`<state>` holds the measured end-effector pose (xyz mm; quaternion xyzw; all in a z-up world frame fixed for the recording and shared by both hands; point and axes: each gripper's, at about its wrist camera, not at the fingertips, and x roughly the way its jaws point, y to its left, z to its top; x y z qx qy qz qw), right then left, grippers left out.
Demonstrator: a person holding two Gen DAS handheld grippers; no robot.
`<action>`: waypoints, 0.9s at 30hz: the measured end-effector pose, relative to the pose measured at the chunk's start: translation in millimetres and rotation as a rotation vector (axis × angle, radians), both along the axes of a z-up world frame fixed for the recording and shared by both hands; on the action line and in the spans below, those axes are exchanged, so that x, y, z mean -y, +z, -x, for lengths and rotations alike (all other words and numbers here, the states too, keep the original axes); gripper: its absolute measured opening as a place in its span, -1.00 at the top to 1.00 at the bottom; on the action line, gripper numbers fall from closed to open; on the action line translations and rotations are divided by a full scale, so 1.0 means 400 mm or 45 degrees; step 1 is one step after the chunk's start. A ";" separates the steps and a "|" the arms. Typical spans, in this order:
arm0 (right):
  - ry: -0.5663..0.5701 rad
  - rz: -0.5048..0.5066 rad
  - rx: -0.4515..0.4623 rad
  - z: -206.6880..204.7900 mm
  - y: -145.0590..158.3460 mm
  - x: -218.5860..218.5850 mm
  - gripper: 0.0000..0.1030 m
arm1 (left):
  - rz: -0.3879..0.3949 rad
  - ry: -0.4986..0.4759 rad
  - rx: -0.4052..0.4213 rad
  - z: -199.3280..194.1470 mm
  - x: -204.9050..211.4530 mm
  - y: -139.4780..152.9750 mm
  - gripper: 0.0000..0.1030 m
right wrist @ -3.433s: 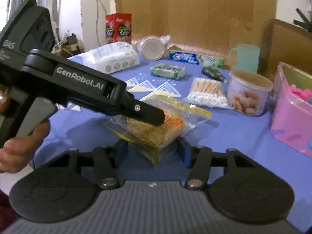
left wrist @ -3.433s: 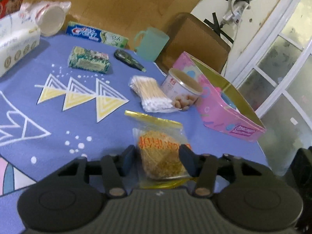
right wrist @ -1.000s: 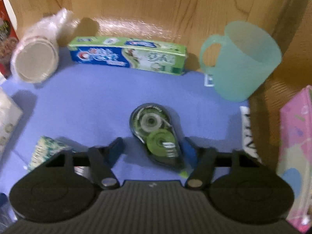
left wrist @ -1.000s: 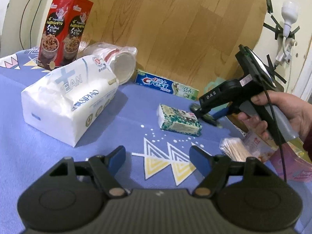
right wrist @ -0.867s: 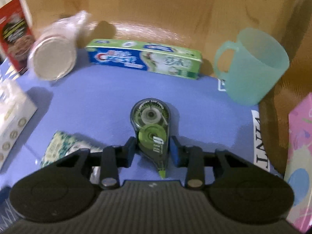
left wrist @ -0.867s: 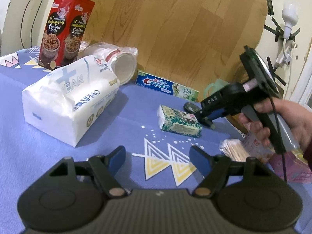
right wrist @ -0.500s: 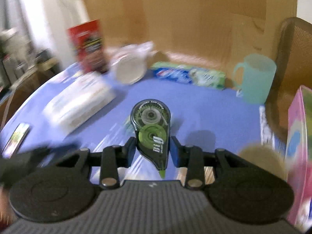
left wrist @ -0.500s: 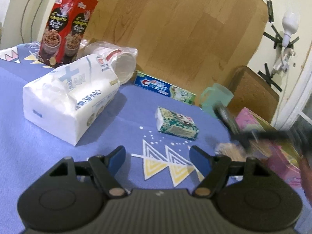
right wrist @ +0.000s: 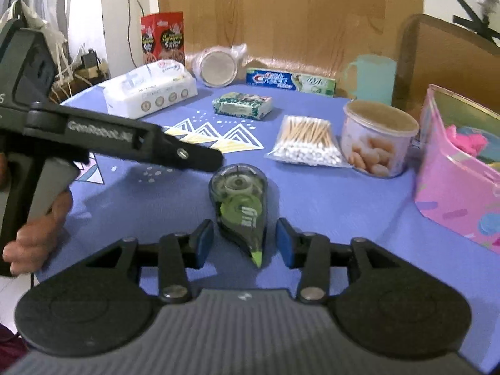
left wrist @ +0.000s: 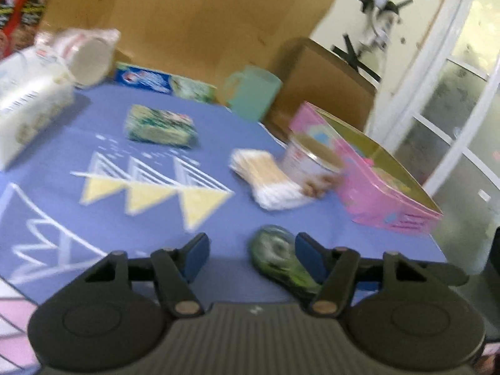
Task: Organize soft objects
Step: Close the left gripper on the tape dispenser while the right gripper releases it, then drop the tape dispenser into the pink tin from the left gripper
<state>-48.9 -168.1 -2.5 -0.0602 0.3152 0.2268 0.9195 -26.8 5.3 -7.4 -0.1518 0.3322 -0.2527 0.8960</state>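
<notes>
A green and grey correction tape dispenser (right wrist: 240, 206) lies on the blue tablecloth (right wrist: 343, 206) near the front edge. My right gripper (right wrist: 245, 243) is open, its blue pads standing apart on either side of the dispenser's tip. My left gripper (left wrist: 250, 256) is open; the dispenser (left wrist: 275, 259) lies just inside its right pad. In the right wrist view the left gripper's finger (right wrist: 200, 157) hovers just left of and above the dispenser. A pink box (right wrist: 459, 162) at the right holds pink soft items.
On the cloth are a cotton swab pack (right wrist: 307, 140), a snack tub (right wrist: 378, 137), a green tissue packet (right wrist: 242, 105), a white tissue pack (right wrist: 150, 90), a toothpaste box (right wrist: 290, 82), a teal mug (right wrist: 372, 76), a plastic-wrapped cup stack (right wrist: 218, 65) and a red snack box (right wrist: 162, 37).
My right gripper carried the dispenser from the back of the table to the front, set it down and opened. My left gripper swung right toward it.
</notes>
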 end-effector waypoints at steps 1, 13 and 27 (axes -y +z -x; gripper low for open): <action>-0.004 -0.019 0.009 0.000 -0.004 0.004 0.09 | 0.001 -0.014 -0.009 -0.004 0.011 -0.001 -0.15; -0.150 -0.074 0.187 0.129 0.013 0.114 0.39 | -0.022 -0.186 0.075 0.016 0.209 0.074 -0.07; -0.671 -0.052 0.494 -0.061 0.101 0.387 0.37 | -0.139 -0.338 0.303 -0.171 0.605 0.201 -0.21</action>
